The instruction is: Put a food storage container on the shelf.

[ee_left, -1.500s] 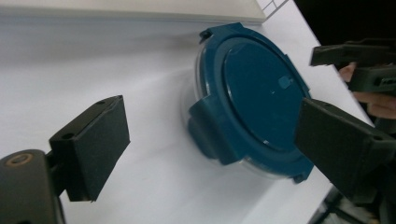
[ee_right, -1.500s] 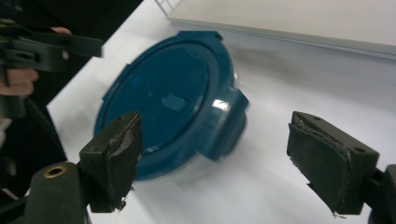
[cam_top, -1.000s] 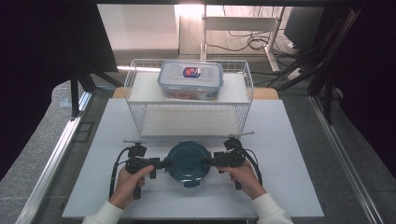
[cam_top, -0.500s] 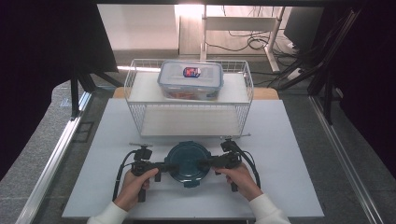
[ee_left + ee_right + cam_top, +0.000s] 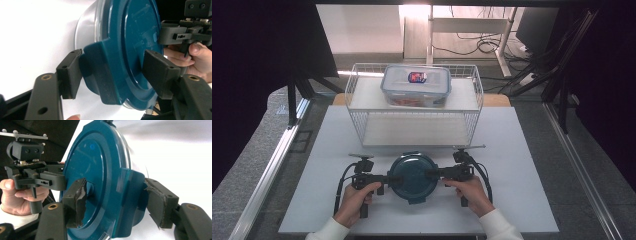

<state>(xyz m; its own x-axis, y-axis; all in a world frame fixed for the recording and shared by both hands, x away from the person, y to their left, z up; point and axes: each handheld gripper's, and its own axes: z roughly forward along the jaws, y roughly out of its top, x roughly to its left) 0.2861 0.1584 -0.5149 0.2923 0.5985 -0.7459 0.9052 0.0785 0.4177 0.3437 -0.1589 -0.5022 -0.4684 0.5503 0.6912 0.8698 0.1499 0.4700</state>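
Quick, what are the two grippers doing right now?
Left gripper: jaws astride a clip of the teal lid, not closed on it.
Right gripper: jaws astride the opposite clip, also open.

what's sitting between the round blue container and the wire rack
Nothing: in the high view a bare strip of white table separates the blue container from the wire rack.

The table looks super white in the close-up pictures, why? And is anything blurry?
In both gripper views the white table is overexposed, washed out to plain white. In the right gripper view its far part smears into grey blur, while the teal lid stays fairly sharp. In the high view, glare blooms at the top.
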